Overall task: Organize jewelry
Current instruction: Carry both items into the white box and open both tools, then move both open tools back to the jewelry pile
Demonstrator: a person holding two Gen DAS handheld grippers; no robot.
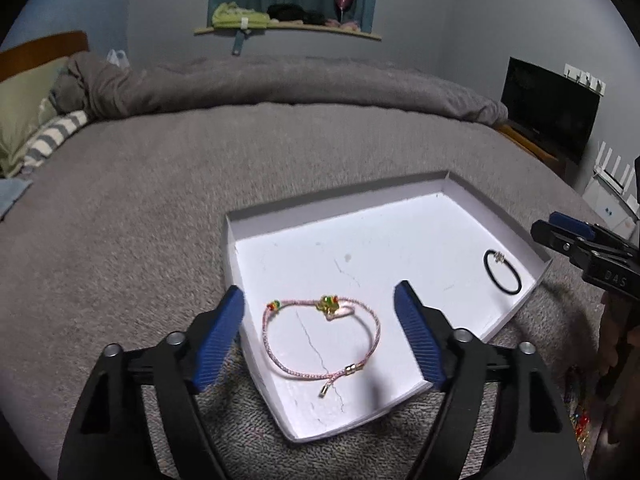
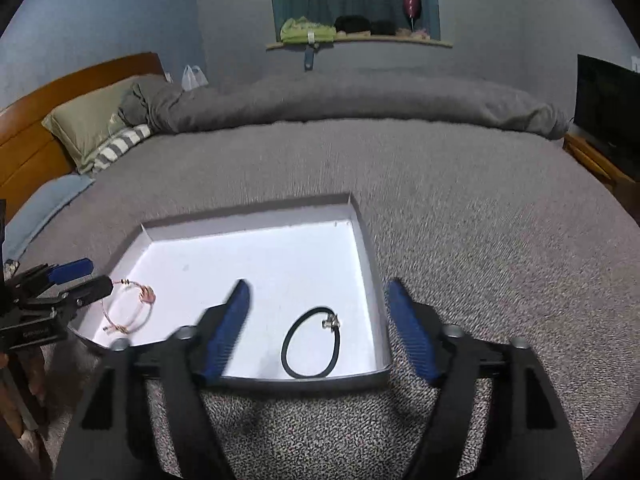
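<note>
A shallow white box lid (image 1: 340,208) lies on a grey bed. On its floor rests a pink cord bracelet (image 1: 320,330) with green and gold beads. My left gripper (image 1: 320,300) hangs just above it, open, and the pads touch nothing. A black band with a small metal charm (image 2: 312,344) lies near the lid's right wall (image 2: 370,260). My right gripper (image 2: 318,292) stands open over that band, apart from it. The pink bracelet (image 2: 128,308) also shows in the right wrist view, beside the left gripper (image 2: 84,278). The right gripper (image 1: 560,232) enters the left wrist view from the right.
The grey blanket (image 1: 160,200) spreads around the lid, with a rolled duvet (image 2: 360,100) behind. Pillows (image 2: 92,132) and a wooden headboard (image 2: 32,128) sit at the left. A dark TV (image 1: 548,108) stands at the right. Colourful beads (image 1: 580,420) lie at the lower right.
</note>
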